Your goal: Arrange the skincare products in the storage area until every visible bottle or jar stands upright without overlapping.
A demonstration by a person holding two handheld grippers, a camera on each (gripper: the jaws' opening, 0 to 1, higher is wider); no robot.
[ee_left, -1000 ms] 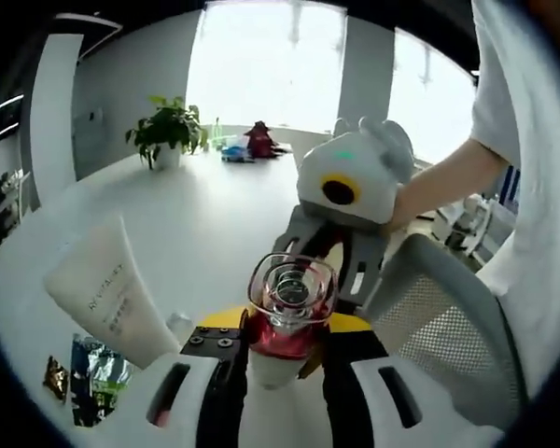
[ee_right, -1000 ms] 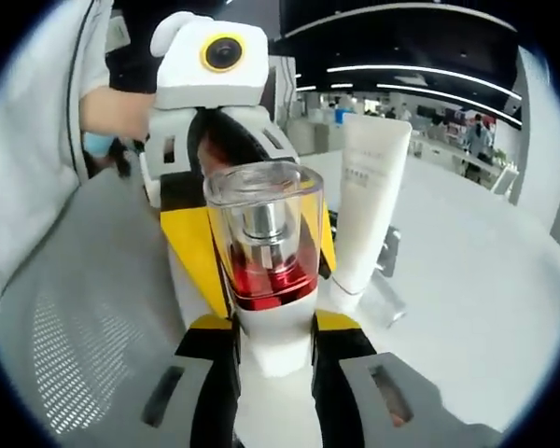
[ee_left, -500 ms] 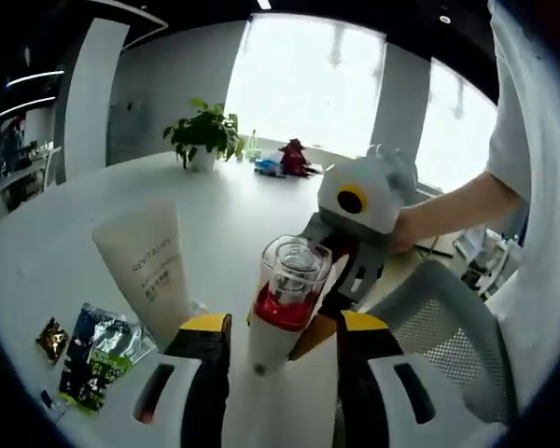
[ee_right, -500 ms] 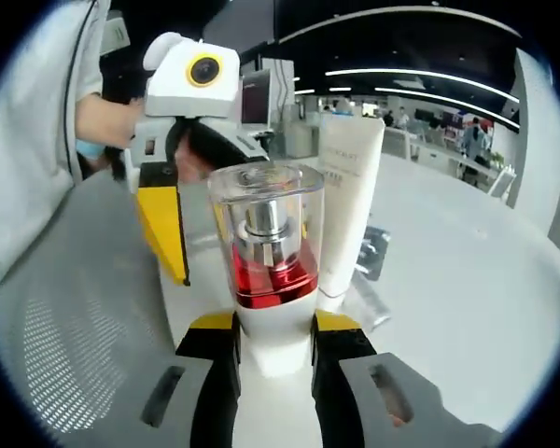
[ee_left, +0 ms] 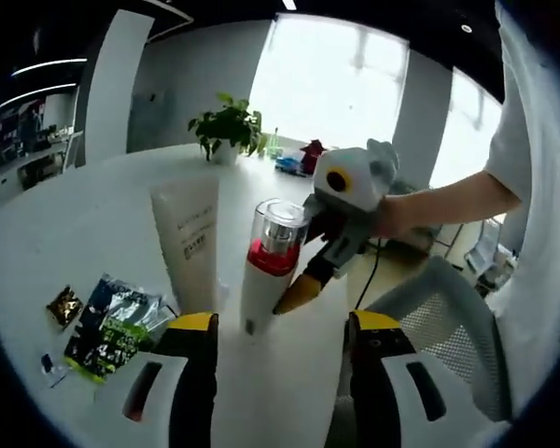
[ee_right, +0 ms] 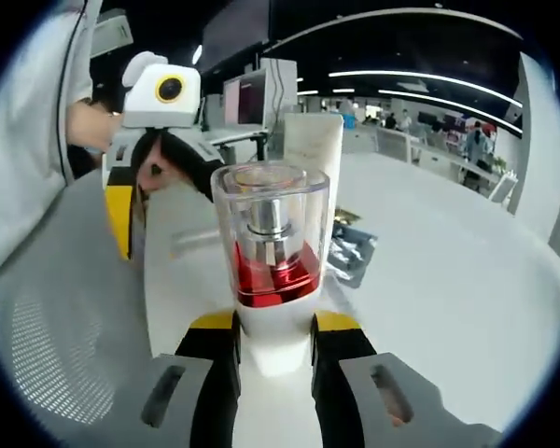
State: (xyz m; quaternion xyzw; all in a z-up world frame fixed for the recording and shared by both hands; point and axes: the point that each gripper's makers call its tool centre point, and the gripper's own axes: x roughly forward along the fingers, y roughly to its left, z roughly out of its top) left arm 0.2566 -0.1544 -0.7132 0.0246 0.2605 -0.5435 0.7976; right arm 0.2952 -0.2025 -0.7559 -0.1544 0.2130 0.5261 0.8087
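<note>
A white bottle with a red collar and a clear cap sits between the jaws of my right gripper, which is shut on its lower body. In the left gripper view the same bottle leans slightly over the white table, with the right gripper reaching in from the right. My left gripper stands open and apart from the bottle, jaws spread wide. A cream tube stands upright just left of the bottle. That tube rises behind the bottle in the right gripper view, where the left gripper hangs at the left.
Foil sachets lie flat on the table left of the tube. A grey mesh chair stands at the right by the person's arm. A potted plant and small items sit at the far edge.
My left gripper has opened, let go of the bottle and drawn back from it. The right gripper keeps its hold on the bottle.
</note>
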